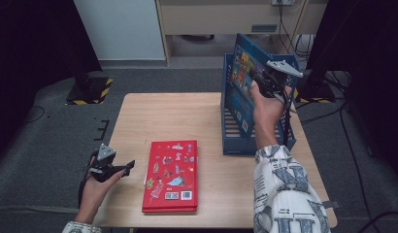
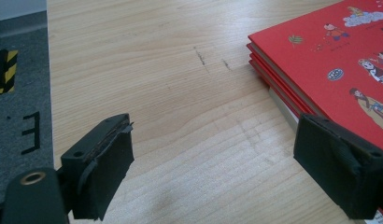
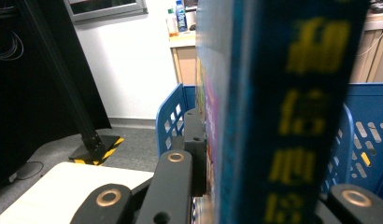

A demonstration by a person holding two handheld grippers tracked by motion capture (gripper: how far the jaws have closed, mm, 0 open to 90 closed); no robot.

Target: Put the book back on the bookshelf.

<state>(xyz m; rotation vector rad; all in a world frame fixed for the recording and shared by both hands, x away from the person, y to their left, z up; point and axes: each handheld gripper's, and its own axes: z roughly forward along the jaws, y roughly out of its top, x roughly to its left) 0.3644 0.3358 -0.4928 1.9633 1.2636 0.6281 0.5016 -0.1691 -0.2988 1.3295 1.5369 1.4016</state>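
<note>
Blue hardcover book (image 1: 241,80) with a colourful picture cover stands upright in your right tongs (image 1: 263,82), which are clamped on its upper edge. You hold it over the blue plastic slotted file rack (image 1: 236,141) at the far right of the pale wooden counter (image 1: 139,121), with its lower part already inside the rack. I think you grip it from the top so that it can slide straight down between the rack walls. Its long axis is close to vertical, a little tilted, and the cover faces to the left of the scene. In the right gripper view the spine (image 3: 292,116) with yellow characters runs from top to bottom directly in front of the camera.

Your left tongs (image 1: 130,165) stand wide and hold nothing. They rest low at the near left edge of the counter, pointing to the right, toward the flat red books (image 1: 171,175) with cartoon pictures, which lie stacked near the middle. In my judgement the left tongs wait there to take the next book. The long axis of the red stack runs from near to far.
</note>
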